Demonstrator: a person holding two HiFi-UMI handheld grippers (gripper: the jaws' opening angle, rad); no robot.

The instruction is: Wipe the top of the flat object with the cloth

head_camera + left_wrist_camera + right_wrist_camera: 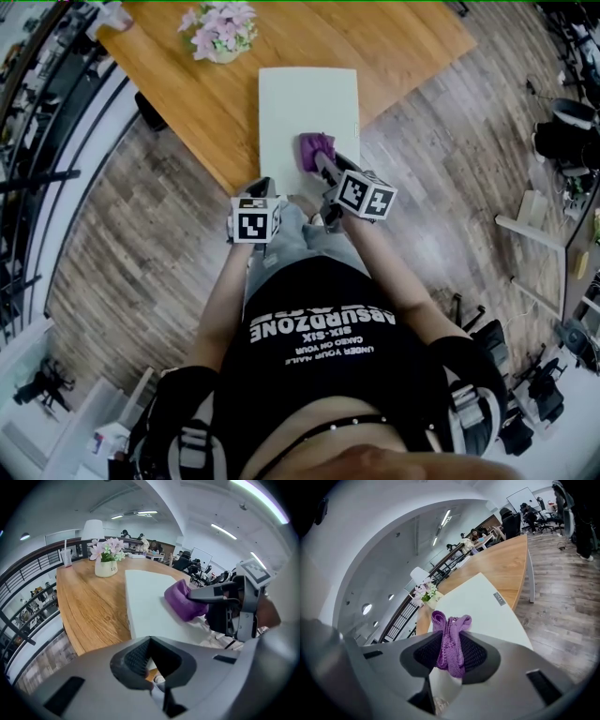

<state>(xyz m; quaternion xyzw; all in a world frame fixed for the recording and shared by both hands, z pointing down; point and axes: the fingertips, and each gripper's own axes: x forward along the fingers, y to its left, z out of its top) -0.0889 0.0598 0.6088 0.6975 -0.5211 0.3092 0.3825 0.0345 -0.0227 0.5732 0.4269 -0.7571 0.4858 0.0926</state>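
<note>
- Right claw [450, 654] pinching the purple cloth [451, 637].
- Cloth sits on the near right part of the white flat board [295, 108].
- Board lies on the wooden table [187, 89], near end past the table's edge.
- Left claw [149, 663] pressed together, empty, by the board's near edge.
</note>
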